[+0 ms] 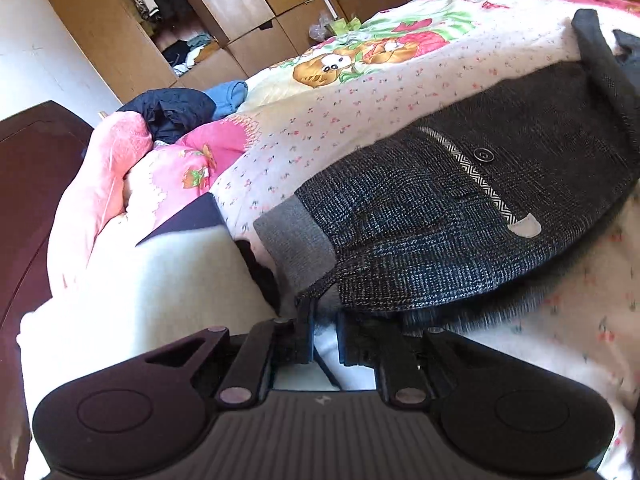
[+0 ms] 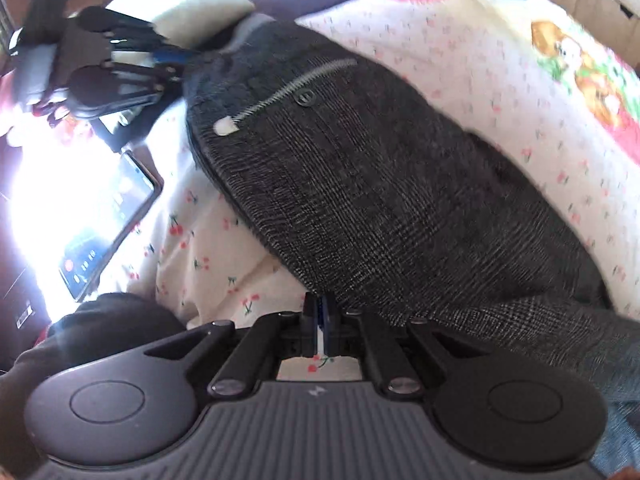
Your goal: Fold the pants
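Where the grey checked pants (image 1: 460, 208) lie flat across the cherry-print sheet (image 1: 340, 108) of the bed, their ribbed waistband (image 1: 296, 240) points toward the pillow end and a button (image 1: 482, 155) sits beside the herringbone pocket trim (image 1: 476, 176); the left gripper (image 1: 322, 332) has its jaws close together on the waistband corner, pinching the cloth; the right gripper (image 2: 320, 320) has its jaws pressed together at the lower edge of the pants, though whether cloth lies between them I cannot tell; in the right wrist view the left gripper (image 2: 176, 62) shows at the waistband end. A phone (image 2: 108, 224) lies on the sheet near the bed's edge, just beside the pants; a white pillow (image 1: 160, 288) and a pink quilt (image 1: 120, 184) crowd the waistband end; a dark garment (image 1: 172, 112) and a blue one (image 1: 230, 96) sit heaped past the quilt; a wooden wardrobe (image 1: 132, 40) stands open beyond the bed.
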Available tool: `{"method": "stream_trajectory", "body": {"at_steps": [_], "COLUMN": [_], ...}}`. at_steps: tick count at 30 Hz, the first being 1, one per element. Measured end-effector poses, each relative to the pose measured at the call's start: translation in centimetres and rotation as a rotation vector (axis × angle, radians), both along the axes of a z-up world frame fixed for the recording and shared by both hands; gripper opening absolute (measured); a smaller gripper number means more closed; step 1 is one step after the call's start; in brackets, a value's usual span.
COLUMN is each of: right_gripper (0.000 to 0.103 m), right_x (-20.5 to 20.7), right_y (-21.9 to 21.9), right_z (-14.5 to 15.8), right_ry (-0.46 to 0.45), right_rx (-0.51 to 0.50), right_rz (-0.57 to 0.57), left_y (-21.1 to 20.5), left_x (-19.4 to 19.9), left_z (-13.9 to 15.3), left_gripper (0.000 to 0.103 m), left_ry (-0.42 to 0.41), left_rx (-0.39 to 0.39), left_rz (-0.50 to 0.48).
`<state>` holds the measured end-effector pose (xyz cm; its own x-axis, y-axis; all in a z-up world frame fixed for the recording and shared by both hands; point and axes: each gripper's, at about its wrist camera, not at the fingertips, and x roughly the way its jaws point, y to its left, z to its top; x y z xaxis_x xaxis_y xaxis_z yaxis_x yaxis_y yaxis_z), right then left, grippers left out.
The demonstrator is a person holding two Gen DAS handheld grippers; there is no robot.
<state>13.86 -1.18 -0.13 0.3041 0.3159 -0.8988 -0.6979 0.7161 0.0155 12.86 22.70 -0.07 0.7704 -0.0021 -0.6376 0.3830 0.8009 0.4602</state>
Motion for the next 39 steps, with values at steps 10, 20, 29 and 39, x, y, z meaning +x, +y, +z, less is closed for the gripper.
{"method": "stream_trajectory", "body": {"at_steps": [10,20,29,39], "right_gripper": [0.005,0.006,0.017,0.02], "right_x": [-1.2,-1.5,-3.6,-1.8], "right_y": [1.2,2.3,0.1,-12.8], "right_z": [-0.6,-1.9,0.9,4.6], "right_ry": [-0.071,-0.077,-0.12,-0.128], "right_rx": [-0.045,-0.058,0.057,0.144], "right_rz": [0.009,-0.009,-0.056,-0.482], "left_y": [-1.6,-1.8,-1.5,-7.6], "left_x": [0.0,0.3,-2.8,-3.6], "left_z": [0.0,-2.7,1.0,3.7], "left_gripper": [0.032,0.033,0.044,0.044], "left_ry": [-0.174,-0.146,-0.145,-0.055], "left_rx": [0.168,0.329,0.237,-0.067], "left_rz": [-0.029,0.024,0.124,0.043]}}
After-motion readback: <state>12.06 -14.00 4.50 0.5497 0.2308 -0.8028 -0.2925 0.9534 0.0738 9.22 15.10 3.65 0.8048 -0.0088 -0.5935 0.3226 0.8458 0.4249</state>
